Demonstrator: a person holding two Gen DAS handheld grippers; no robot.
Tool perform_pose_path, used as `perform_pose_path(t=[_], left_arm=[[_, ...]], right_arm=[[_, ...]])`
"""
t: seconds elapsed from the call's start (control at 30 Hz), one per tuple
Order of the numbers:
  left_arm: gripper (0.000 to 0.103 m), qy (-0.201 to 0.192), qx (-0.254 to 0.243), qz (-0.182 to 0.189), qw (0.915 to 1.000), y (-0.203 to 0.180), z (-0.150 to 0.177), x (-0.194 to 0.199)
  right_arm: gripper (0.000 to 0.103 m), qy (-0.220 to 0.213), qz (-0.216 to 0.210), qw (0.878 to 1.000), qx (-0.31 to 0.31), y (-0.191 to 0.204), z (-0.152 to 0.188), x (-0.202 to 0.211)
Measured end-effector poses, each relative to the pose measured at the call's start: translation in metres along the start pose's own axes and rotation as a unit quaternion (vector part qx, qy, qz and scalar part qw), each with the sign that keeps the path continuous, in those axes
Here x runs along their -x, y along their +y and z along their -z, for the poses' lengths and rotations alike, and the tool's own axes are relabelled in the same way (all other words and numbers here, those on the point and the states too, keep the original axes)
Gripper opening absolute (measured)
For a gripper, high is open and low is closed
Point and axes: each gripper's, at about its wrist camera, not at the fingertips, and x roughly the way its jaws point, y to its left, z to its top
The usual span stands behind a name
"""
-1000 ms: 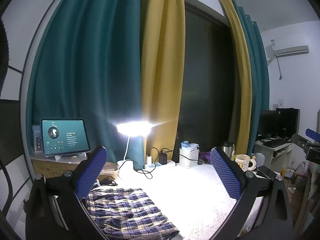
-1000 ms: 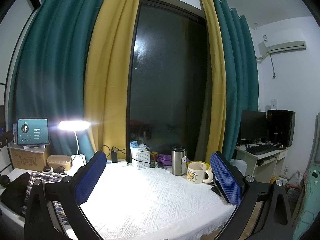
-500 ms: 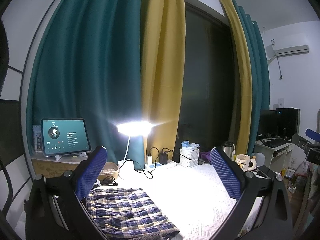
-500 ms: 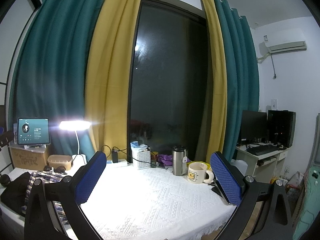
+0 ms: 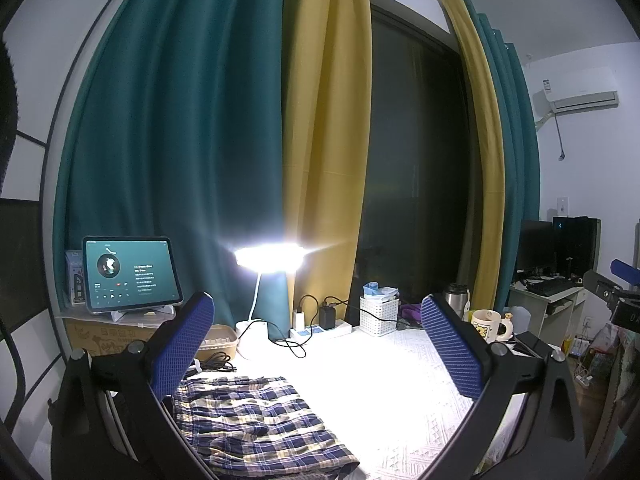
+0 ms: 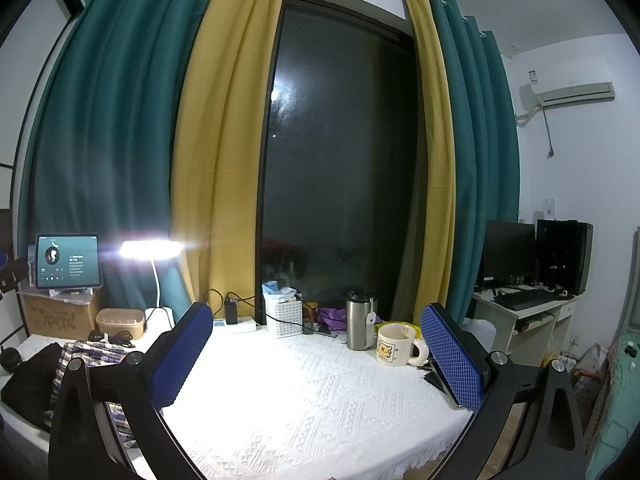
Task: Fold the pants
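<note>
Left tool (image 5: 316, 344) above plaid pants (image 5: 256, 420)

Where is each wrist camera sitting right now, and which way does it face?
Left wrist: on the left gripper, above the table's left part, facing the window; open blue fingers frame the plaid pants.
Right wrist: on the right gripper, further right, facing the window over bare tablecloth; open fingers show, pants at far left.
Shared: pants, lamp, tablet, white basket, mug. The right gripper shows at the left view's right edge.
</note>
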Motion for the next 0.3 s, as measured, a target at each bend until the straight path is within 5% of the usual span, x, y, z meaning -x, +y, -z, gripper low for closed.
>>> perform_pose_path(t=[0.3], left_arm=[[0.102, 0.003, 0.000, 0.001, 1.0000, 0.0004, 0.0015, -0.0002]], right_arm=[[0.103, 0.008, -0.004, 1.000, 0.001, 0.0008, 0.0027, -0.0045]])
